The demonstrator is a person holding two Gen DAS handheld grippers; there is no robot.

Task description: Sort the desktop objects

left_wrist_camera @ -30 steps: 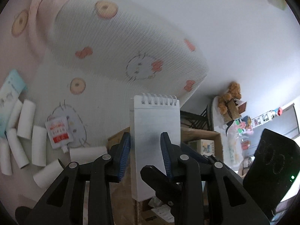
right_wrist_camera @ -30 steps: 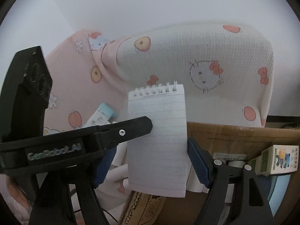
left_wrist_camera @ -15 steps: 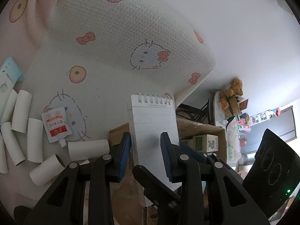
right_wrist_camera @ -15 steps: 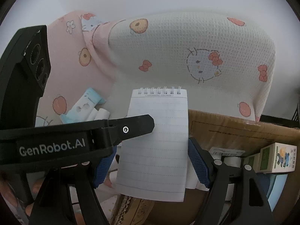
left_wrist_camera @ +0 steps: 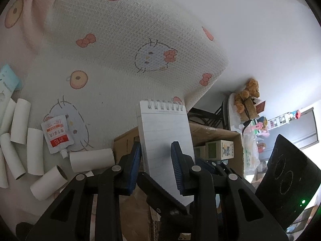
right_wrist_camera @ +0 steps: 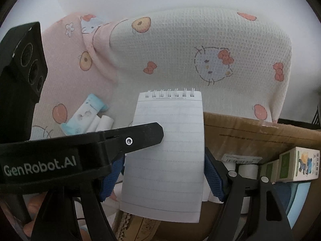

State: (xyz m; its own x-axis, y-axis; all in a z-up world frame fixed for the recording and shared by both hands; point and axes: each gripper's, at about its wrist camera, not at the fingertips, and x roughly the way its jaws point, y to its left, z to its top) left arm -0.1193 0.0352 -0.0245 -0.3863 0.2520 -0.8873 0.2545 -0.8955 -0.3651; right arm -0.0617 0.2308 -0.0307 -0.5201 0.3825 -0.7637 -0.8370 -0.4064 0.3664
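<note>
A white lined spiral notepad [left_wrist_camera: 164,128] [right_wrist_camera: 170,160] hangs upright above the near edge of a cardboard box [right_wrist_camera: 250,132]. My right gripper [right_wrist_camera: 162,178] is shut on it, its blue pads pressing the pad's two side edges. My left gripper [left_wrist_camera: 155,150] straddles the notepad's left edge, one finger [right_wrist_camera: 140,138] lying across the front face. Its jaws are closing with the notepad between them, and a gap still shows at the pads. One black finger [left_wrist_camera: 160,192] of the right gripper crosses low in the left wrist view.
The cardboard box [left_wrist_camera: 216,134] holds small green-and-white cartons [right_wrist_camera: 297,164] and white rolls. On the cat-print blanket [left_wrist_camera: 120,50] lie several cardboard tubes [left_wrist_camera: 90,159], a red-and-white pouch [left_wrist_camera: 56,134] and a blue-and-white packet [right_wrist_camera: 86,114]. A shelf with plush bears [left_wrist_camera: 248,94] stands far right.
Both views have tilted slightly downward, so more of the box and blanket shows. The notepad stays between both grippers. The left jaws have narrowed a little.
</note>
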